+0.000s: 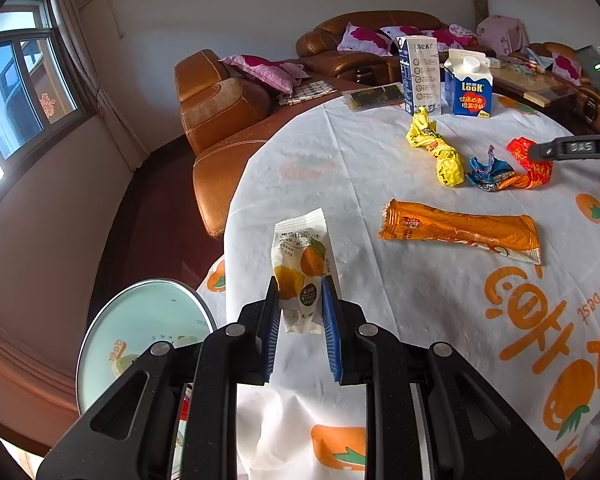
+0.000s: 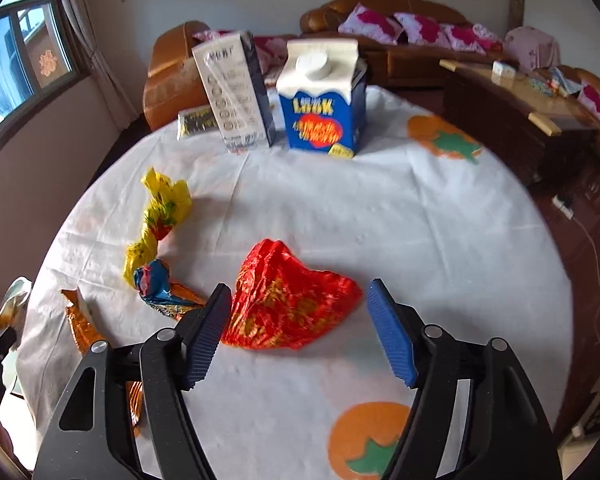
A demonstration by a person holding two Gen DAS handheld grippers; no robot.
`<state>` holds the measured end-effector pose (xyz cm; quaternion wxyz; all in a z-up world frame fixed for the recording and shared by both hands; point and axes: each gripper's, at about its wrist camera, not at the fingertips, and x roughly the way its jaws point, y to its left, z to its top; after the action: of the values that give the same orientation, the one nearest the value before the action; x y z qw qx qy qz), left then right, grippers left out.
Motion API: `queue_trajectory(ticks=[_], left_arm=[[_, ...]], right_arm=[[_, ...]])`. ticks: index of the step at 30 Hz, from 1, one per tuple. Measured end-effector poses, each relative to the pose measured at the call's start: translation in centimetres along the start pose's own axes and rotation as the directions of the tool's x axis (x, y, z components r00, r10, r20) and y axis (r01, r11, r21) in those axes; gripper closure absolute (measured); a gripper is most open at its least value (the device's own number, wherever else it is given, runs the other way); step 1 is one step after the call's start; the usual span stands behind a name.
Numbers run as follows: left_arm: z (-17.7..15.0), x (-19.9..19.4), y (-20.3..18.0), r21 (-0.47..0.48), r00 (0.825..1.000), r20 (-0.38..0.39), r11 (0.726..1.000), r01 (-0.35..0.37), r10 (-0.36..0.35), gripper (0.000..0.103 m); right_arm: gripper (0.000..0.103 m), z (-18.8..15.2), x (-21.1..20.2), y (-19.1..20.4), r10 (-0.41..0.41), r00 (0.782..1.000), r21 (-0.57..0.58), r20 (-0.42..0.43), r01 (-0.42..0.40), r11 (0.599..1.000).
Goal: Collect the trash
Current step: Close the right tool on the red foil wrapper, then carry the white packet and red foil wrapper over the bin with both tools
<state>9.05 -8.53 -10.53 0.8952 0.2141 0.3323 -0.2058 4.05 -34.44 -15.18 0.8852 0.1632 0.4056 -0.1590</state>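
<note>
The step in hand is picking up wrappers. The left hand-held gripper [image 1: 300, 312] is narrow, its pads closed on the white snack packet [image 1: 302, 276] at the worktop [image 1: 380, 152] edge; I judge the next move is to carry it to the round bin [image 1: 140, 332] at 8 o'clock below. The right hand-held gripper [image 2: 296, 332] stands wide around the red wrapper [image 2: 288, 300] and needs only to close. Yellow, blue and orange wrappers remain; two cartons stand at 12 o'clock. Brown sofas [image 2: 380, 12] lie behind.
</note>
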Motion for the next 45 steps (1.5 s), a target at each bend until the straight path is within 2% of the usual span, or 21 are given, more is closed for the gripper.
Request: queue_trajectory(ticks=[1, 3, 4, 6, 11, 19, 25, 28, 36, 45], left_arm=[[0.0, -0.2, 0.3, -0.004, 1.000, 0.002, 1.000, 0.000, 0.000, 0.083], [-0.1, -0.4, 0.7, -0.011, 1.000, 0.005, 1.000, -0.005, 0.005, 0.083], [-0.1, -0.6, 0.9, -0.015, 1.000, 0.007, 1.000, -0.007, 0.007, 0.083], [-0.2, -0.6, 1.4, -0.023, 1.000, 0.007, 1.000, -0.009, 0.010, 0.083], [-0.4, -0.8, 2.1, -0.036, 1.000, 0.008, 0.999, -0.015, 0.015, 0.083], [-0.1, -2.7, 3.1, -0.044, 0.998, 0.039, 0.998, -0.038, 0.039, 0.083], [-0.1, -4.3, 4.4, -0.061, 0.995, 0.063, 0.995, -0.074, 0.077, 0.083], [-0.4, -4.9, 5.2, -0.066, 0.993, 0.066, 0.993, -0.094, 0.098, 0.083], [-1.8, -6.2, 7.5, -0.096, 0.988, 0.054, 0.985, -0.141, 0.146, 0.083], [-4.2, -6.5, 10.6, -0.136, 0.980, 0.008, 0.971, -0.197, 0.200, 0.083]], right_arm=[[0.036, 0.0, 0.8, 0.1, 0.007, 1.000, 0.008, -0.029, -0.006, 1.000], [0.058, -0.3, 1.5, 0.2, 0.008, 0.999, 0.000, -0.041, -0.008, 1.000], [0.061, -0.5, 1.5, 0.2, 0.010, 0.999, -0.005, -0.040, -0.010, 1.000], [0.081, -0.7, 1.2, 0.1, 0.017, 1.000, -0.009, -0.023, -0.017, 1.000], [0.092, -1.0, 0.1, 0.4, 0.039, 0.999, -0.041, 0.009, -0.038, 0.998], [0.093, -0.4, -3.7, 0.7, 0.088, 0.991, -0.038, 0.100, -0.084, 0.996], [0.093, 1.2, -7.3, 1.2, 0.125, 0.973, -0.033, 0.194, -0.120, 0.992], [0.093, 1.8, -8.3, 2.6, 0.155, 0.963, -0.060, 0.220, -0.145, 0.988], [0.093, 2.2, -7.6, 8.1, 0.222, 0.948, -0.151, 0.227, -0.191, 0.970], [0.093, 1.8, -6.1, 14.6, 0.290, 0.936, -0.264, 0.198, -0.233, 0.936]])
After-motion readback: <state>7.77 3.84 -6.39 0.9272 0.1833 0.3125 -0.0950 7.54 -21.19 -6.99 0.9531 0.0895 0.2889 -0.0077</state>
